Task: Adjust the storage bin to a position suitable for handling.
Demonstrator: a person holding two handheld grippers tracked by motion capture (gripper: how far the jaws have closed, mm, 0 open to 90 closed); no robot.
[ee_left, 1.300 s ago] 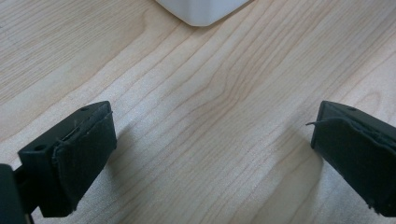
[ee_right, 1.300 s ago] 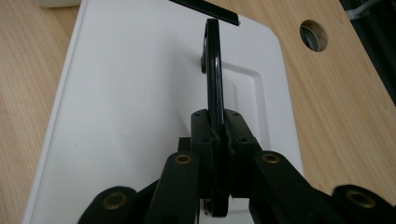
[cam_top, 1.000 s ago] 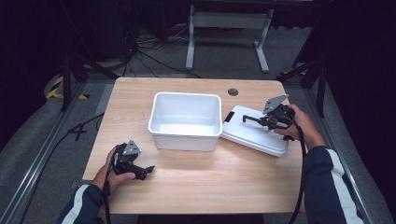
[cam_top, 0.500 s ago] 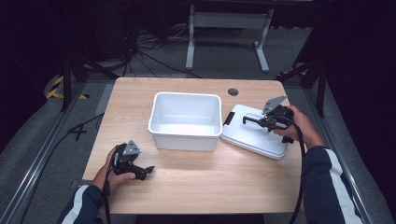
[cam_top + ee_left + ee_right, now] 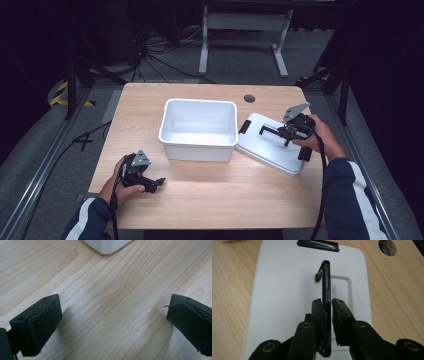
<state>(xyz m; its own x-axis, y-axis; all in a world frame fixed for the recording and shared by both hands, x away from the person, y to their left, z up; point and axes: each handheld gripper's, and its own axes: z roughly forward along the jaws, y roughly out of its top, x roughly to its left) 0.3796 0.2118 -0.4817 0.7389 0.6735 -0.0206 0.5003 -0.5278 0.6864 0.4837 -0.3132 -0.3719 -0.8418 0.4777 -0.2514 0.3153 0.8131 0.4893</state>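
Jaws right gripper (image 5: 327, 308): just easing apart, lid handle (image 5: 325, 285) between | left gripper (image 5: 112, 322): wide, empty

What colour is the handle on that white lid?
Black. The handle on the lid shows best in the right gripper view.

I see the white lid (image 5: 272, 145) lying flat on the wooden table, just right of the white bin (image 5: 199, 128), its near-left edge close against the bin's wall. It is rectangular with rounded corners and a black clip (image 5: 318, 245) at each short end. Its black handle (image 5: 326, 282) stands upright on the top, over a shallow recess. The bin sits upright, open and empty
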